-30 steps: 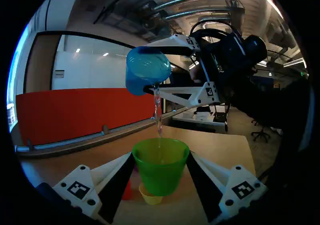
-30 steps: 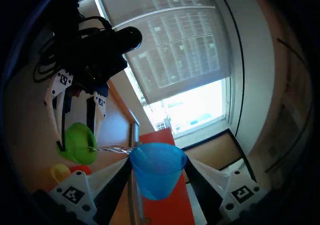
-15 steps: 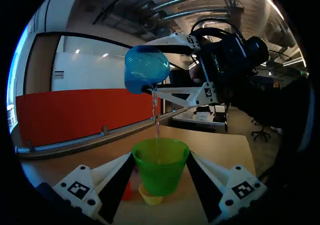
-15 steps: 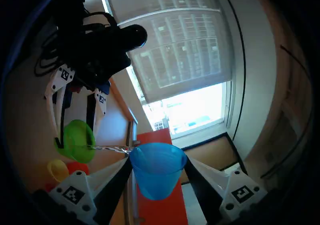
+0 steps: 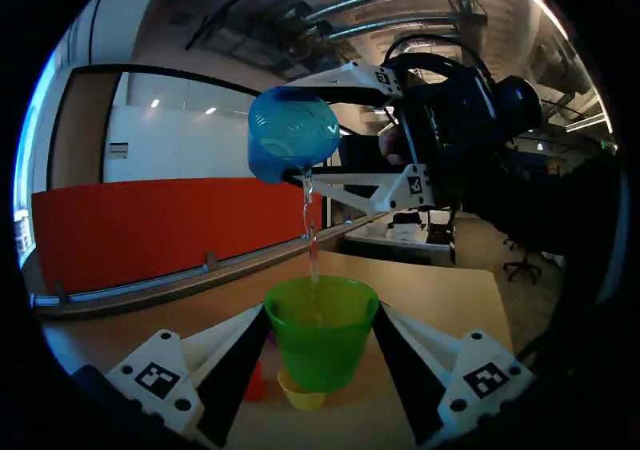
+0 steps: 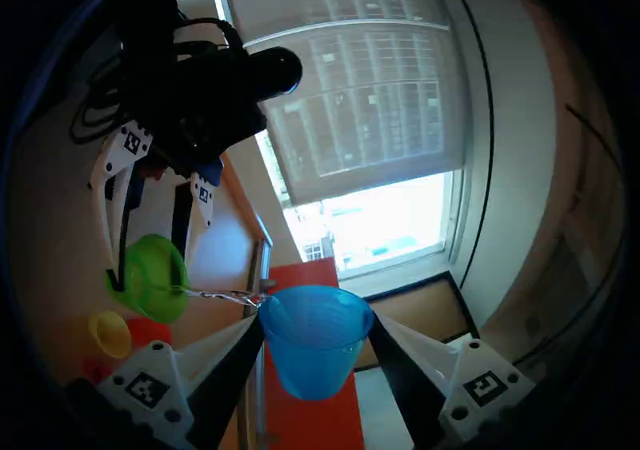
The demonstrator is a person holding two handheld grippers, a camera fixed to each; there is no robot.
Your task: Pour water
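Note:
In the left gripper view, my left gripper (image 5: 320, 346) is shut on an upright green cup (image 5: 322, 342). Above it the right gripper (image 5: 308, 142) holds a blue cup (image 5: 290, 134) tipped far over, and a thin stream of water (image 5: 310, 230) falls from its rim into the green cup. In the right gripper view, my right gripper (image 6: 314, 346) is shut on the blue cup (image 6: 314, 346), water (image 6: 220, 296) runs from its rim to the green cup (image 6: 150, 278), and the left gripper (image 6: 152, 242) clasps that cup.
A wooden table (image 5: 448, 294) lies under the cups. A small yellow cup (image 5: 300, 390) and a red cup (image 5: 254, 382) stand on it below the green cup. An orange wall panel (image 5: 160, 226) runs behind the table. A bright window (image 6: 368, 218) with blinds is beyond.
The blue cup has tipped a little further and shifted slightly left in the left gripper view. Water keeps running into the green cup, which stays put.

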